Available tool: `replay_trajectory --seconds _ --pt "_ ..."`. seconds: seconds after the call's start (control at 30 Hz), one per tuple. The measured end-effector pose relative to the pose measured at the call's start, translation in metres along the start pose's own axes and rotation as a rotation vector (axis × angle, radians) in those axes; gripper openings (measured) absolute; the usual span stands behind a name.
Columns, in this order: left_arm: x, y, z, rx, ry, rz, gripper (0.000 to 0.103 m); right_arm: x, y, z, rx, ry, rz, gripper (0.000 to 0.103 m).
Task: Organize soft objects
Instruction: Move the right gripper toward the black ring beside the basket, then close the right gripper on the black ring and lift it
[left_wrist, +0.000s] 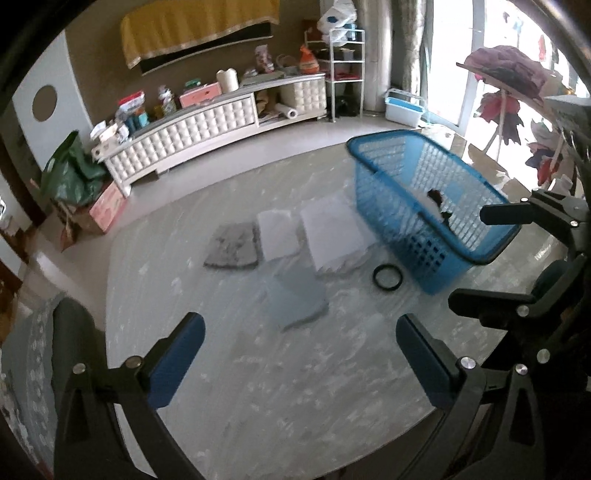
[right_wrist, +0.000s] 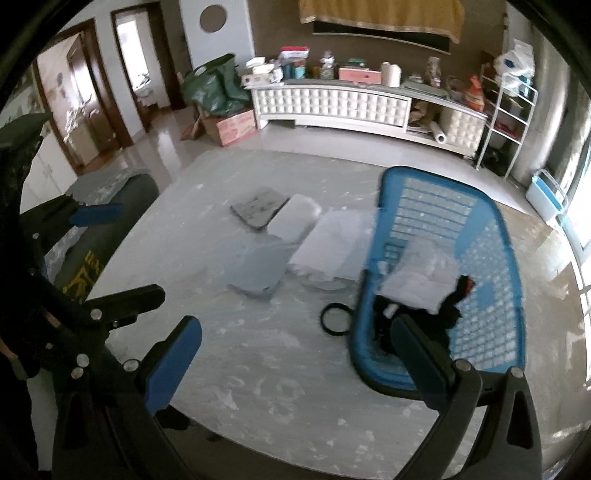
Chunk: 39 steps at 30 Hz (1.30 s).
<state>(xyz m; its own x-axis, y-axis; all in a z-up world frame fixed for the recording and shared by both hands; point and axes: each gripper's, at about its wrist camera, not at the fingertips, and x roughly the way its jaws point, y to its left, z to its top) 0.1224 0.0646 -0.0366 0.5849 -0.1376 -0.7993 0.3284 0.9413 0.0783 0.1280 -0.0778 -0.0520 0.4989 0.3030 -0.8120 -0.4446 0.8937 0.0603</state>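
Setting: a pale marbled table (left_wrist: 295, 387) in a living room, seen from two hand-held grippers angled down at it.

Left gripper (left_wrist: 299, 354): jaws spread wide, nothing between them, above bare table short of the cloths.

Right gripper (right_wrist: 295, 358): jaws also stand wide and empty; its right finger overlaps the near rim of the basket in the right wrist view.

Folded cloths: four lie on the table in a loose cluster, a dark grey patterned one (left_wrist: 232, 245) at the far left, a small white one (left_wrist: 277, 236) just beside it, a larger white one (left_wrist: 332, 230) next to the basket, and a blue-grey one (left_wrist: 297, 295) nearest the grippers.

Basket: a blue plastic mesh basket (left_wrist: 428, 206) stands on the right of the table, touching or nearly touching the larger white cloth.

Basket contents: white fabric (right_wrist: 417, 284) and a dark item with a red spot (right_wrist: 460, 291) lie inside.

Ring: a black ring (left_wrist: 387, 277) lies flat on the table just beside the basket.

Step in hand: likely between items, both grippers free and facing the cloths.

Next move: probably reach for an unfolded piece in the basket, or square up the blue-grey cloth; soft fabric needs a pinch at an edge, not the middle.

Hard to tell: motion blur softens cloth edges and the basket; what the dark item is cannot be made out; the basket floor is partly hidden by its wall.
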Motion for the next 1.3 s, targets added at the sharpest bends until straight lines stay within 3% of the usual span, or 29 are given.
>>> replay_trajectory --seconds 0.57,0.77,0.87,1.1,1.3 --pt "0.039 0.058 -0.042 -0.088 0.069 0.005 0.103 0.066 0.046 0.009 -0.109 0.108 0.018 0.103" --pt "0.063 0.069 -0.047 -0.106 0.098 0.008 0.103 0.098 0.041 0.007 -0.056 0.18 0.025 0.103" --pt "0.078 0.073 -0.047 -0.098 0.115 0.007 0.103 0.106 0.045 0.007 -0.082 0.179 -0.027 0.103" --pt "0.1 0.08 -0.043 -0.071 0.131 0.018 0.103 0.127 0.049 0.012 -0.084 0.208 -0.049 0.103" --pt "0.121 0.08 -0.038 -0.008 0.151 0.035 0.103 0.146 0.035 0.009 -0.024 0.248 -0.098 0.103"
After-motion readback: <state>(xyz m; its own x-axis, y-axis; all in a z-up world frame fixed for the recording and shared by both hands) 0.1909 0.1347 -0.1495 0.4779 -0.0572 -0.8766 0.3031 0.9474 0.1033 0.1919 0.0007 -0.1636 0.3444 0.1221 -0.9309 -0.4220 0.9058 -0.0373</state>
